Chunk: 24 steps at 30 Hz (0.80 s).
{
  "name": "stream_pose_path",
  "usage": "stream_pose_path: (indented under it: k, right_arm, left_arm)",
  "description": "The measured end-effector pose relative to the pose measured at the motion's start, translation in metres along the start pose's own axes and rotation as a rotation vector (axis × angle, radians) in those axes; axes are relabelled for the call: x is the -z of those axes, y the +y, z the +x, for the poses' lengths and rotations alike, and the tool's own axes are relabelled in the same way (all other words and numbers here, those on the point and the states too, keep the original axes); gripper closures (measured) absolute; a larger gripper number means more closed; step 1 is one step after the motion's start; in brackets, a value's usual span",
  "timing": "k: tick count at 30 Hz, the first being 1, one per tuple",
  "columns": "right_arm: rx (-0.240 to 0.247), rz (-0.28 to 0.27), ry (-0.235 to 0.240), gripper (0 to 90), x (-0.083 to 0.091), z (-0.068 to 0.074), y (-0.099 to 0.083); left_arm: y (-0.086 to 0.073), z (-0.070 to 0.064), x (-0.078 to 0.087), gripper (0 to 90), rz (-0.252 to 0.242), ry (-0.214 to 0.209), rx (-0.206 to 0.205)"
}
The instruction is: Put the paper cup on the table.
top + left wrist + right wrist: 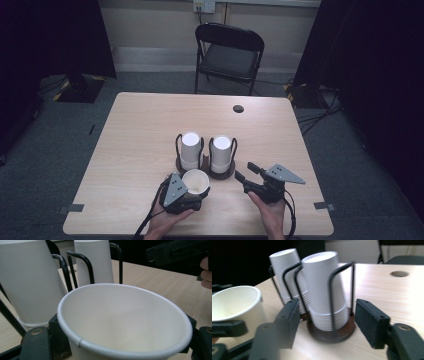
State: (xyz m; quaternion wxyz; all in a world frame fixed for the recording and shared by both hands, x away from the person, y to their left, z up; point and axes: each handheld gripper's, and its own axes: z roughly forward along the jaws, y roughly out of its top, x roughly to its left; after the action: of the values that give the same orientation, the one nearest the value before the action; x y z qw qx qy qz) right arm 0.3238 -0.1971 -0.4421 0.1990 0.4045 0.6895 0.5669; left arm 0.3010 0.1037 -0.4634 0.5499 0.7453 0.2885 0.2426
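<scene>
A single paper cup is being held mouth-up in the left gripper beside two racks of stacked cups.

The left gripper (192, 192) is clamping the loose paper cup (195, 181) by its sides, keeping the open mouth facing up near the front edge of the surface (140, 125), just in front of the left cup rack (190, 150). The right gripper (244, 172) is hovering with its jaws spread wide and holding nothing, pointing toward the right cup rack (221, 156), whose stack of upside-down cups (324, 285) is sitting inside black wire hoops on a round brown base, probably so that a cup can be pulled from it or the rack steadied. The two racks are standing just beside each other, so the stacks are staying upright and within reach.
</scene>
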Motion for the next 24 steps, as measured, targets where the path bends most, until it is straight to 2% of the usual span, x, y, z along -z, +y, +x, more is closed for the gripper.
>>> stream_pose_path:
  k: [6,9,11,15,21,24]
  right_arm:
    - [-0.010,-0.054,-0.089,28.3,0.009,-0.011,-0.007]
    - [-0.015,-0.082,-0.136,24.0,0.014,-0.015,-0.011]
    - [-0.009,-0.084,-0.170,22.1,0.016,-0.016,-0.013]
    - [-0.023,-0.127,-0.201,18.8,0.023,-0.019,-0.016]
    - [-0.048,-0.123,-0.250,18.3,0.024,-0.024,-0.022]
    - [-0.037,-0.101,-0.293,18.3,0.023,-0.025,-0.025]
  left_arm:
    - [0.001,0.013,0.008,23.2,-0.003,0.024,0.021]
    - [0.001,0.019,0.013,23.3,-0.009,0.020,0.032]
    - [0.001,0.022,0.016,23.3,-0.012,0.029,0.036]
    - [0.000,0.032,0.023,23.3,-0.014,0.057,0.048]
    - [-0.003,0.048,0.030,23.3,-0.019,0.107,0.066]
    - [-0.005,0.056,0.033,23.3,-0.027,0.124,0.090]
